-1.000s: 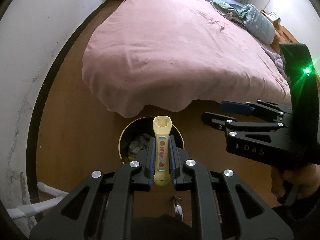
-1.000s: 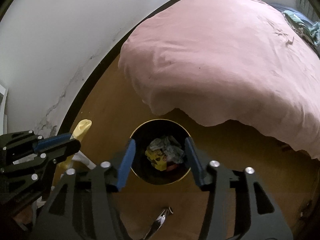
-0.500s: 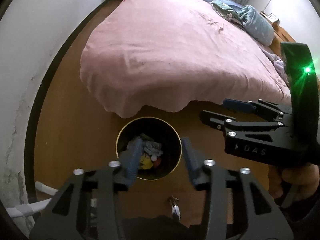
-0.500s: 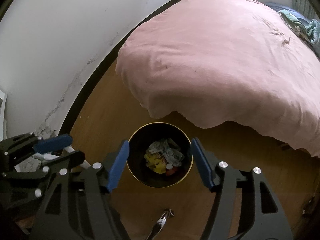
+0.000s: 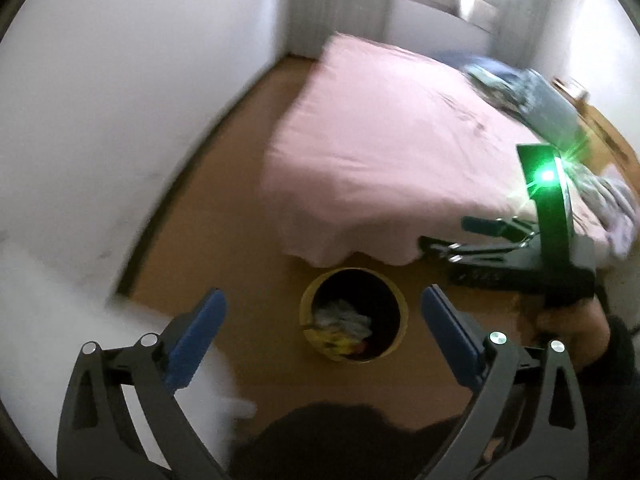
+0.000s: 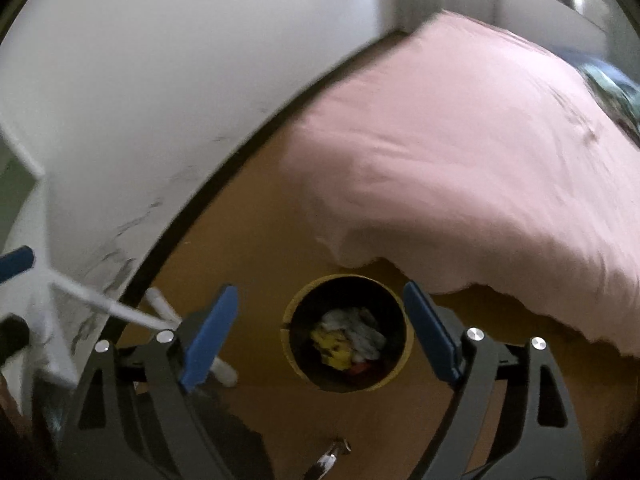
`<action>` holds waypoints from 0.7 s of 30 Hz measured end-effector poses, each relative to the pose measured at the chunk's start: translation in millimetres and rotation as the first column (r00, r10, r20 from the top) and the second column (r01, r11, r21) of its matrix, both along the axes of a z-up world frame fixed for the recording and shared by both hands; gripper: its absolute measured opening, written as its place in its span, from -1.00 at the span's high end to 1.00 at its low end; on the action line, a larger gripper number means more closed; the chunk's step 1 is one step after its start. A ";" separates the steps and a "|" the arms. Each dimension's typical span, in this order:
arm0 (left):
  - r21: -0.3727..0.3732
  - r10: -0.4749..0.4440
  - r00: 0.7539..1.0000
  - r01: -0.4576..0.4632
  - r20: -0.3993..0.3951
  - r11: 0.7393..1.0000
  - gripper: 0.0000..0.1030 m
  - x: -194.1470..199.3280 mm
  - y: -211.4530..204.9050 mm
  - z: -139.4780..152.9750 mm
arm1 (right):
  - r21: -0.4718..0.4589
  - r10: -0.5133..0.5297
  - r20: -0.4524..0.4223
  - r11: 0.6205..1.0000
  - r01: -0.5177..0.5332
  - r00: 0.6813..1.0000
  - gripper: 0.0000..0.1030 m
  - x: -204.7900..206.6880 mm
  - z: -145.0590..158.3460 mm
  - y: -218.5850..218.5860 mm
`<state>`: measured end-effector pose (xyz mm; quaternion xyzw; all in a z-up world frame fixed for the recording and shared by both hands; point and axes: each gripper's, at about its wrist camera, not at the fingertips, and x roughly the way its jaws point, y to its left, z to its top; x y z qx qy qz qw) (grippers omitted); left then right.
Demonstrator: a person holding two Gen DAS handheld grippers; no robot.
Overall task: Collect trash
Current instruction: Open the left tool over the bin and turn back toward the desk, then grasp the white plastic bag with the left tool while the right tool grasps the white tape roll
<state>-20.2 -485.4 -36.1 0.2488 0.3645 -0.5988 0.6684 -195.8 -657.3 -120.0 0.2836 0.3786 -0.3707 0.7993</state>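
Now that the left gripper (image 5: 320,312) has just opened its jaws wide and empty, the yellow tube it held a second ago is gone, presumably into the bin (image 5: 354,316) on the floor by the bed's (image 5: 400,160) near corner; the right gripper (image 6: 320,320) has been widening too, nothing between its jaws.

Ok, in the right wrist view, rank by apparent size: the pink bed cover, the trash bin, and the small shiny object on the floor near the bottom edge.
1. Pink bed cover, by far the largest.
2. Trash bin, mid-sized.
3. Shiny object, smallest, though blurred and partly cut off.
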 end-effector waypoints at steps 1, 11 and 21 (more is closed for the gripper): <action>-0.011 0.047 0.999 -0.047 0.013 0.999 -0.86 15.3 25.6 8.7 | -0.008 0.042 0.019 0.999 -0.042 0.999 -0.61 11.5 8.3 11.4; -0.038 0.558 0.820 -0.558 0.129 0.829 -0.86 164.2 290.4 41.4 | -0.014 0.619 0.207 0.776 -0.630 0.758 -0.61 187.3 81.2 176.1; -0.029 0.673 0.731 -0.675 0.111 0.737 -0.86 225.5 389.6 17.2 | -0.009 0.912 0.177 0.376 -0.926 0.369 -0.61 372.5 100.9 347.5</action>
